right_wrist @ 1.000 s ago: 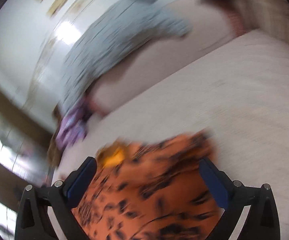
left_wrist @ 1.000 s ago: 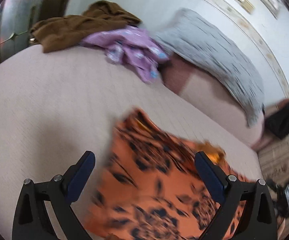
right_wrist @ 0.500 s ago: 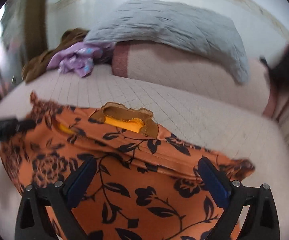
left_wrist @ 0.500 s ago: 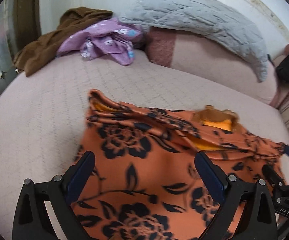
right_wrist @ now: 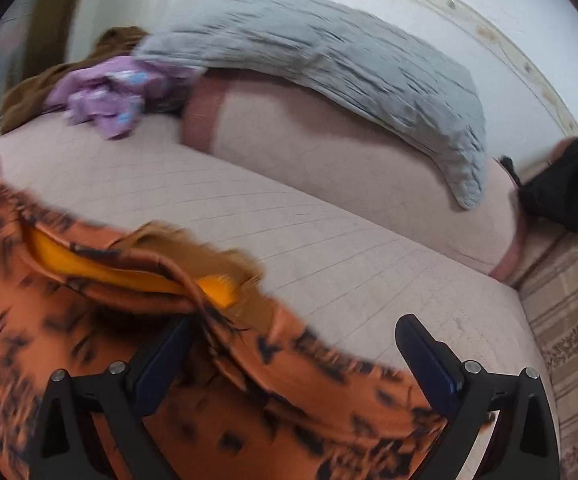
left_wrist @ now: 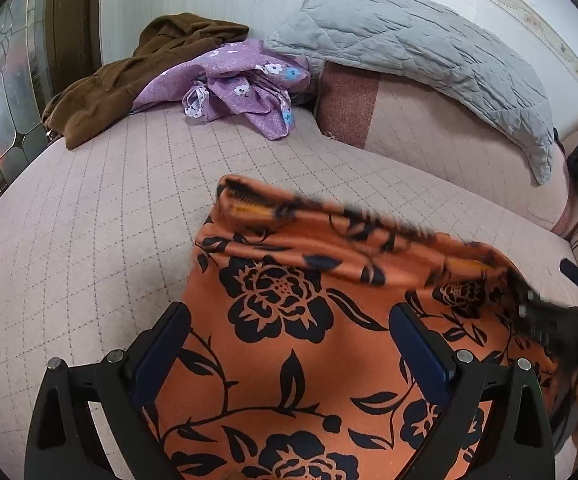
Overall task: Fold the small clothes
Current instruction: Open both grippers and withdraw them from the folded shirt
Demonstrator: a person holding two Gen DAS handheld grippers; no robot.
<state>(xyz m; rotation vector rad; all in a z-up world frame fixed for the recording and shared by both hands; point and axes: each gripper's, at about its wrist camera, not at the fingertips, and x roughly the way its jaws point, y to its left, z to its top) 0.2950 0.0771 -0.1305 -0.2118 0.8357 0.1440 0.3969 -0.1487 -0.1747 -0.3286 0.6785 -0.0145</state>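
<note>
Behind, a quilted bed (left_wrist: 89, 208) carries the orange floral garment (left_wrist: 289, 340), spread flat probably for folding. Left gripper (left_wrist: 289, 356) and right gripper (right_wrist: 289, 364) hover wide open above it, gripping nothing.

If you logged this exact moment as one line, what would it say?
stage: laying out | item: orange floral garment on sofa seat | left tongs: open, over garment | right tongs: open, at its edge | pending: purple garment, brown garment
</note>
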